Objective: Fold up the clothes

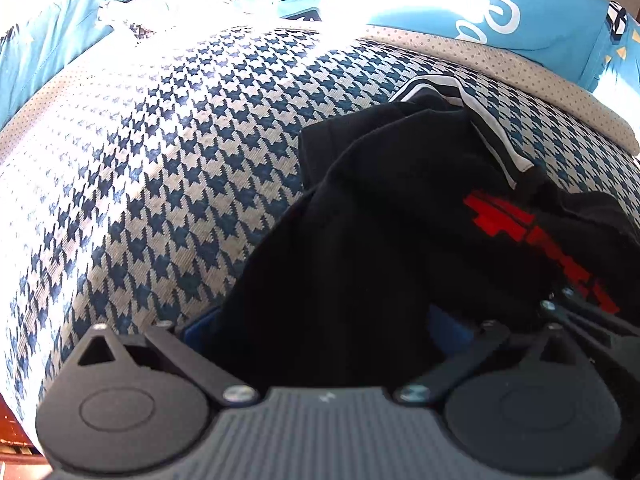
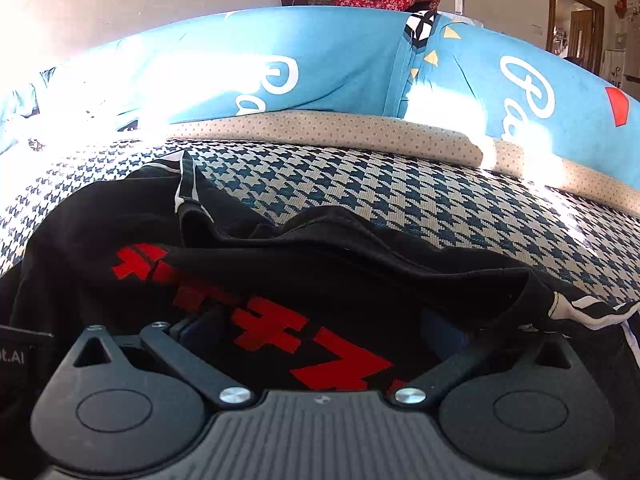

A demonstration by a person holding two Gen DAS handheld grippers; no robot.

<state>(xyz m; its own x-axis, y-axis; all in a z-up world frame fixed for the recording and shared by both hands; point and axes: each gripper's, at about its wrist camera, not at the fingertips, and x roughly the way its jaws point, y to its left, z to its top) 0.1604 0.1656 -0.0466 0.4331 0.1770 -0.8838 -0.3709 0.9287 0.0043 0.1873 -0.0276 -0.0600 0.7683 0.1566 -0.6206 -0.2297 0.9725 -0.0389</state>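
Closest in, each gripper has black cloth bunched between its two blue fingers. In the left wrist view the left gripper (image 1: 320,332) has the black shirt (image 1: 380,220) filling the gap between its fingers, so the jaws look closed down on the cloth, though the fingertips are hidden under it. In the right wrist view the right gripper (image 2: 320,332) is the same: the shirt (image 2: 280,272) with its red print (image 2: 280,320) lies right across the gap, and the jaws seem to pinch it. A bit farther out, the shirt lies crumpled in a heap on the checked mat (image 1: 160,160). From the left gripper the heap runs forward and off to the right, toward the other gripper. From the right gripper it runs forward and off to the left. So the shirt hangs between the two grippers, and its long way goes from one to the other. Both are about as near. A striped cuff (image 1: 480,120) sits at the far end of the heap. Past the mat lie blue pillows (image 2: 300,64). The next move likely needs the grippers to pull apart and spread the shirt flat.
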